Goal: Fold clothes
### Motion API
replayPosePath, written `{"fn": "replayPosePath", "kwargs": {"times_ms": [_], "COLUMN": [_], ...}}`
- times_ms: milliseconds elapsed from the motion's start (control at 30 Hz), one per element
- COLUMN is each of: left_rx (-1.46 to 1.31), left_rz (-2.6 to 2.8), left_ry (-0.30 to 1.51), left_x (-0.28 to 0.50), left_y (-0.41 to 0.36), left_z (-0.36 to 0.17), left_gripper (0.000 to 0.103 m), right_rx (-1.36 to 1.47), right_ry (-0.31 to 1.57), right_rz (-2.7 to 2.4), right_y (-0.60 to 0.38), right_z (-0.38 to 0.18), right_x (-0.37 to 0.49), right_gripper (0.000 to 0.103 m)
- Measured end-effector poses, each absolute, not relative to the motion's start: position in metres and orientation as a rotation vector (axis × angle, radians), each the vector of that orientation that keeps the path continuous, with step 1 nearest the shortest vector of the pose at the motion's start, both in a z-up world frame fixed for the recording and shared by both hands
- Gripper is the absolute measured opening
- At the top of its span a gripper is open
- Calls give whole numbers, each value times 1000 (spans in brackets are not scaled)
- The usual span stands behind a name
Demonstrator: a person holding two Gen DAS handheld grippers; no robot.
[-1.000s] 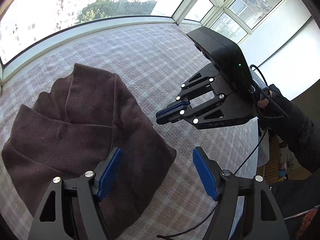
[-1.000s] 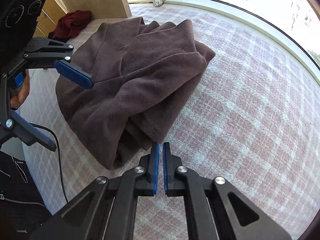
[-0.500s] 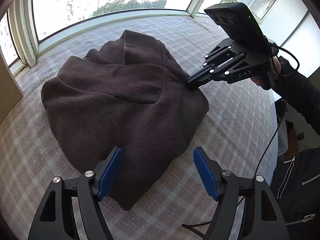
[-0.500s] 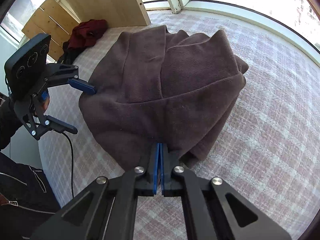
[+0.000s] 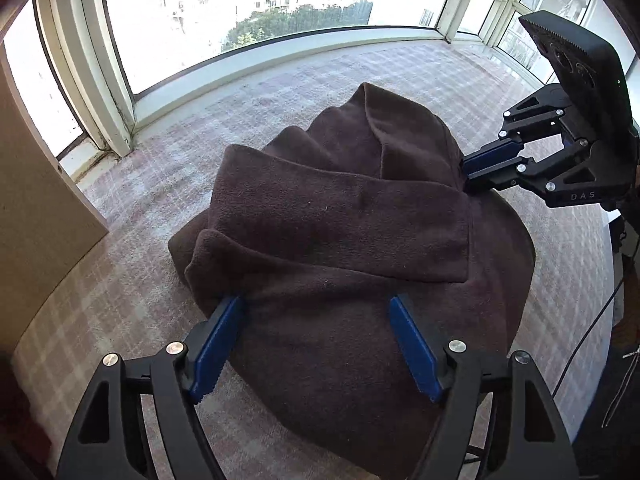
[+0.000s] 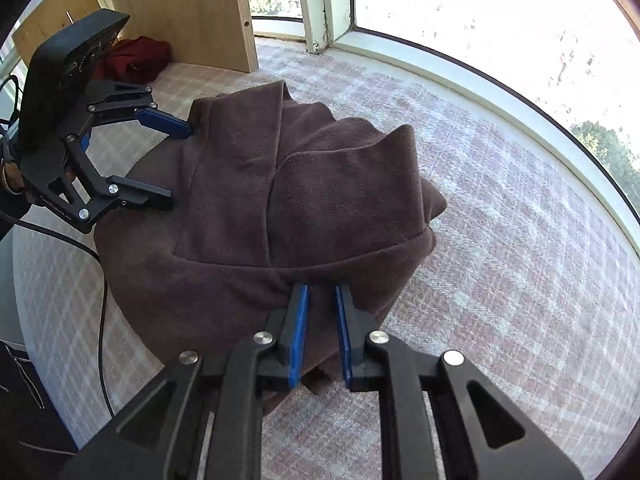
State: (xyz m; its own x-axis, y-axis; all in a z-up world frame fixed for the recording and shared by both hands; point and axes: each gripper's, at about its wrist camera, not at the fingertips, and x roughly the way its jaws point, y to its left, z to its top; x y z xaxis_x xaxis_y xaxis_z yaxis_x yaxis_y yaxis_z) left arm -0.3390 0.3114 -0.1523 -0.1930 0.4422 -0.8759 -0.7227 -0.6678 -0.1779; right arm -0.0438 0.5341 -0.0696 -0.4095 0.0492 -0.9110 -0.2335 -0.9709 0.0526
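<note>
1. fleece garment (image 5: 352,248), dark brown, lies in a loosely folded heap on the worktop (image 5: 280,92), which wears a pale checked cloth; windows curve round the far edge and a wooden panel (image 6: 188,8) stands at one corner, with a red cloth (image 6: 138,58) bundled beside it.
2. it looks thick, soft and limp: it should sag wherever it is not supported, weigh little, and give plenty of friction, so slipping seems unlikely but a single layer may peel off the stack.
3. the upper layers form a broad folded flap across the heap, with a rounded hem towards the left tool and a bunched corner towards the right one; those doubled edges look like the best places to take hold, pinching every layer together.
4. left tool (image 5: 316,344) stands wide apart over the near hem, one pad at the edge of the cloth, the other above it, gripping nothing.
5. right tool (image 6: 322,332) is opening, its jaws a narrow gap apart with a fold of fleece between them, the pads seemingly no longer pressing on it.
</note>
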Motion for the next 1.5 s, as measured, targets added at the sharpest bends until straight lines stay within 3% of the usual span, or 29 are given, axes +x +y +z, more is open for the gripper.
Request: {"fn": "replayPosePath", "kwargs": {"times_ms": [100,200,267,500,700,833,1033,1500], "left_rx": [-1278,-1316,-1356,-1335,-1350,-1384,-1318,-1355], "left_rz": [1967,1972,1971,1922,1936,2039,2254,2417], "left_ry": [275,277,319,241,379,254,194,-35], "left_x": [-344,-352,-353,-286,-249,-237,-183,-72], "left_y": [303,307,313,308,320,305,263,169], "left_z": [-135,-140,-152,-138,-173,-134,-78,-55], "left_gripper": [74,74,72,74,79,78,78,79], "right_rx": [-1485,-1570,-1615,-1428,-1526,-1404,-1254,-1118], "right_ry": [225,225,218,336,336,437,364,308], "right_rz": [2493,2422,2385,2445,2308,2219,2186,2181], "right_y": [539,544,546,504,464,461,418,280], "right_z": [-52,-80,-98,-49,-106,-77,-31,29], "right_x": [-46,-65,-74,-37,-37,-24,17,46], "right_gripper": [18,36,37,38,48,48,60,65]}}
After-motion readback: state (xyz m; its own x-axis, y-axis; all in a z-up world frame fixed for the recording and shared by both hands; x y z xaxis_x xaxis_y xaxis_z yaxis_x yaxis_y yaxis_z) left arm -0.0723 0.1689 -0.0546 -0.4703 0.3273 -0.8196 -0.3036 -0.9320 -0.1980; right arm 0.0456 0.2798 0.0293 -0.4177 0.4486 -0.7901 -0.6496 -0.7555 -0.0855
